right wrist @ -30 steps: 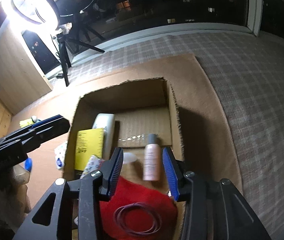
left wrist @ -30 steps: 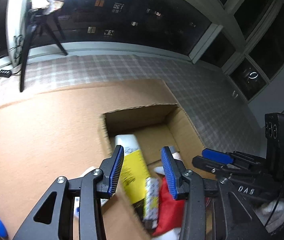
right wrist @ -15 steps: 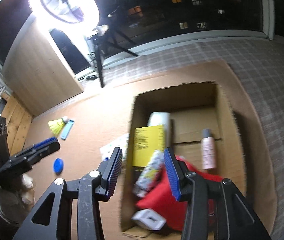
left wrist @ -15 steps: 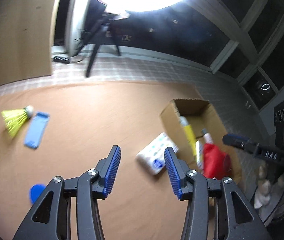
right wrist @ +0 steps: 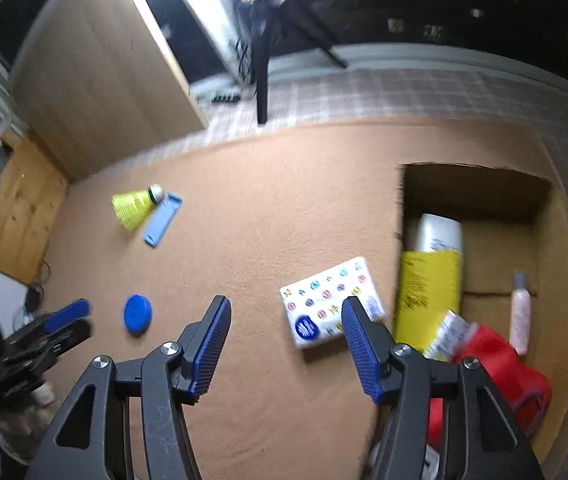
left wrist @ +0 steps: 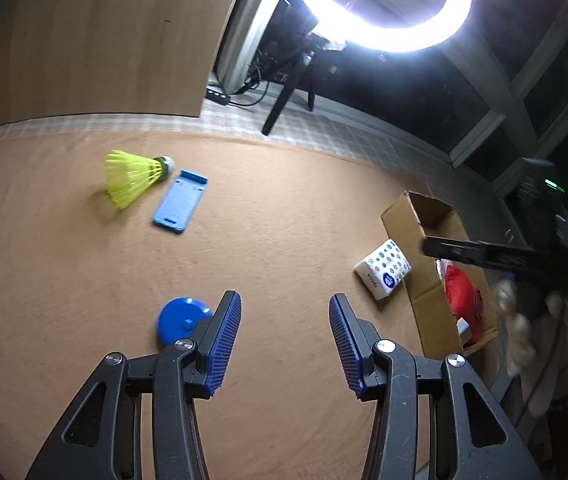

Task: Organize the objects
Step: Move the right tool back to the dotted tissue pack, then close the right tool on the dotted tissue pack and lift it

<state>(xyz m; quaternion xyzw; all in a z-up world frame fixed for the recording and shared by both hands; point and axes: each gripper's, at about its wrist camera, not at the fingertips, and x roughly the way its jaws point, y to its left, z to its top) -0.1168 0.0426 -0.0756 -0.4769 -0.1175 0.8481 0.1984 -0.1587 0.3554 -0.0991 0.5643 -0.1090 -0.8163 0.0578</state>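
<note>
Although the cardboard box (right wrist: 480, 200) at three o'clock in the right wrist view already holds a white-and-yellow bottle (right wrist: 432, 276), a small pink bottle (right wrist: 520, 316), a red pouch (right wrist: 504, 364) and a patterned packet (right wrist: 450, 334), the sorting looks only partly done. Four things lie loose on the tan surface (right wrist: 267, 208) — a tissue pack (right wrist: 330, 308) just beside the box wall, a blue disc (left wrist: 179, 320) at seven o'clock, and a yellow shuttlecock (left wrist: 133, 176) touching a light-blue holder (left wrist: 179, 202) at ten o'clock. The left tongs (left wrist: 284, 336) stand spread and empty; the right tongs (right wrist: 284, 344) are opening, nothing between them.
</note>
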